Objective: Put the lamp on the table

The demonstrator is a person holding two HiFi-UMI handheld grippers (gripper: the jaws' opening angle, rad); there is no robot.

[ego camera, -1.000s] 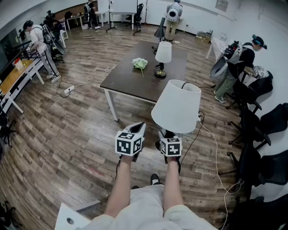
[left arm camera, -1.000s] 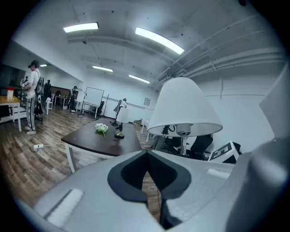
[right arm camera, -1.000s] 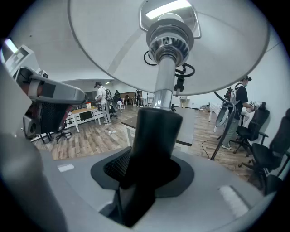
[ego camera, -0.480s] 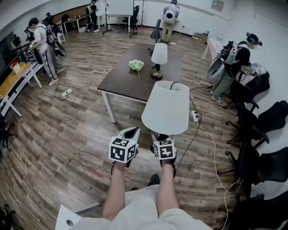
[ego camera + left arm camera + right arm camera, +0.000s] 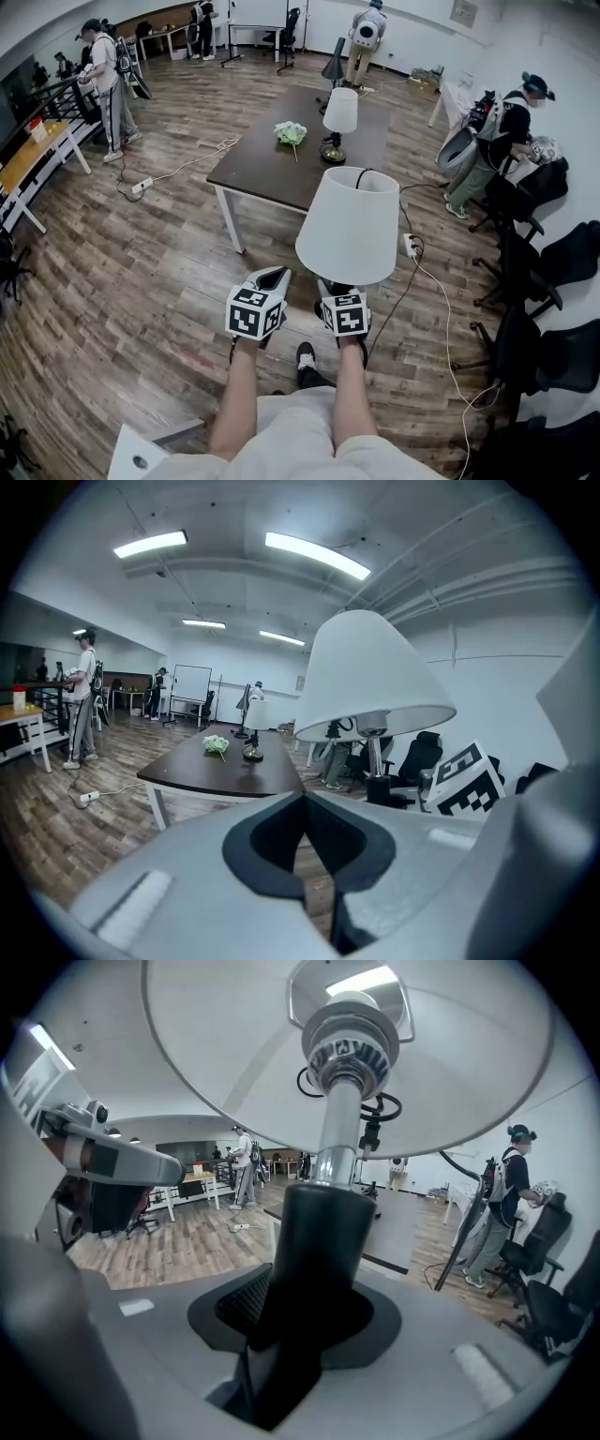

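Note:
A lamp with a white shade (image 5: 352,225) and a black stem stands upright in my right gripper (image 5: 342,292), which is shut on the stem. In the right gripper view the stem (image 5: 317,1241) fills the closed jaws of the right gripper (image 5: 295,1330) under the shade (image 5: 234,1063). My left gripper (image 5: 271,281) is beside it, shut and empty; its jaws (image 5: 302,846) meet with nothing between them, and the lamp (image 5: 370,682) shows to its right. The dark table (image 5: 267,169) lies ahead across the wood floor, also visible as the table (image 5: 220,772).
On the table stand a second white lamp (image 5: 339,117) and a bunch of flowers (image 5: 292,133). A cable and power strip (image 5: 411,246) lie on the floor to the right, near black office chairs (image 5: 530,272). Several people stand around the room. A white bench (image 5: 33,164) is at left.
The held lamp and both grippers have shifted slightly left in the head view. A shoe now shows below the grippers. The person at far left has walked further back.

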